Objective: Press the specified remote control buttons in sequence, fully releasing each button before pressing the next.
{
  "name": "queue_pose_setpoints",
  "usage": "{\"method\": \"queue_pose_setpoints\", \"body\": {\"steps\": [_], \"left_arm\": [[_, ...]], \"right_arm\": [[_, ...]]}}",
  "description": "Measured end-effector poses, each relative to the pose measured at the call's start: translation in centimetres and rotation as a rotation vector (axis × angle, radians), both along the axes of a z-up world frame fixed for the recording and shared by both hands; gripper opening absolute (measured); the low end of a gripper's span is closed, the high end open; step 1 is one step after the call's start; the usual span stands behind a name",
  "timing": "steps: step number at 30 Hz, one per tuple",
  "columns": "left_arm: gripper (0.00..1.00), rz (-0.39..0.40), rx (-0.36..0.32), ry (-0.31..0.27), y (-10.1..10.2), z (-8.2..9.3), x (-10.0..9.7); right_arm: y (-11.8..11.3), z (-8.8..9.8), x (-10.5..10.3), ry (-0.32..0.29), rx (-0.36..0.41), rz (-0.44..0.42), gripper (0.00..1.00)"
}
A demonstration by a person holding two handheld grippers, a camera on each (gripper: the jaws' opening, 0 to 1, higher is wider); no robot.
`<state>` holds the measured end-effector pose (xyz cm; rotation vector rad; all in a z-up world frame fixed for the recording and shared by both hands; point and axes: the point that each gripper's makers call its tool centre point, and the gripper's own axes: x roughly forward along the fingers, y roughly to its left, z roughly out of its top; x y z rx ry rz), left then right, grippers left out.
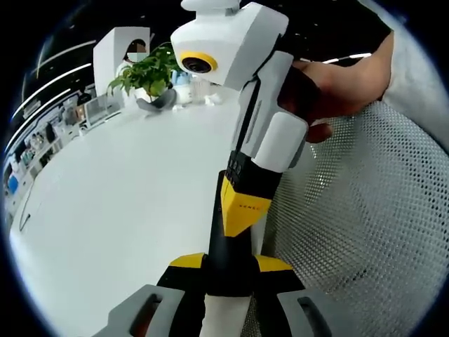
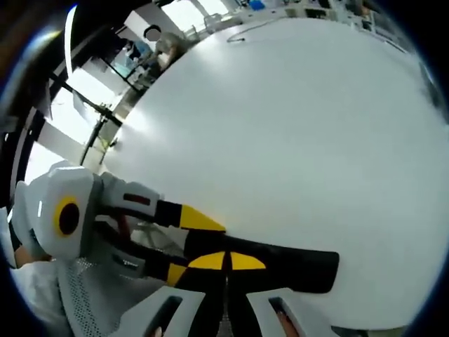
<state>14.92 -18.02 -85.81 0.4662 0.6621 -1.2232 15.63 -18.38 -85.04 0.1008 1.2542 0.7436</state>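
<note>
Remote (image 2: 280,263) | held over white surface (image 2: 295,119), clamped by left claw (image 1: 224,281) & right claw (image 2: 226,274) | tip: hold w/ one claw, free other to press, release fully btwn presses.

The remote (image 2: 280,263) is a long black bar, lying lower centre of the right gripper view, gripped at one end, stretching rightward over the white tabletop (image 2: 295,126).

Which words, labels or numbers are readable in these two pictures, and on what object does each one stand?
None can be read.
Right gripper: small marks on its yellow tip, too blurred to read.
Remote: no readable print.
Far shelves: items too small to read.
</note>
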Motion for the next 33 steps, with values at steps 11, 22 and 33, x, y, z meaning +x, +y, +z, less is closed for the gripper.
{"method": "queue_pose_setpoints", "body": {"steps": [11,22,33], "left_arm": [[0.25,0.0,0.001,-0.002,0.0,0.0,0.0],[0.25,0.0,0.003,-0.004,0.0,0.0,0.0],[0.25,0.004,0.002,-0.005,-0.1,0.0,0.0]], "right_arm": [[0.0,0.0,0.0,-0.016,-0.013,0.017,0.0],[-0.3,0.4,0.1,-0.044,-0.047,0.041,0.0],[-3.8,9.2,5.4,-0.45,0.081,-0.137,0.0]]}}
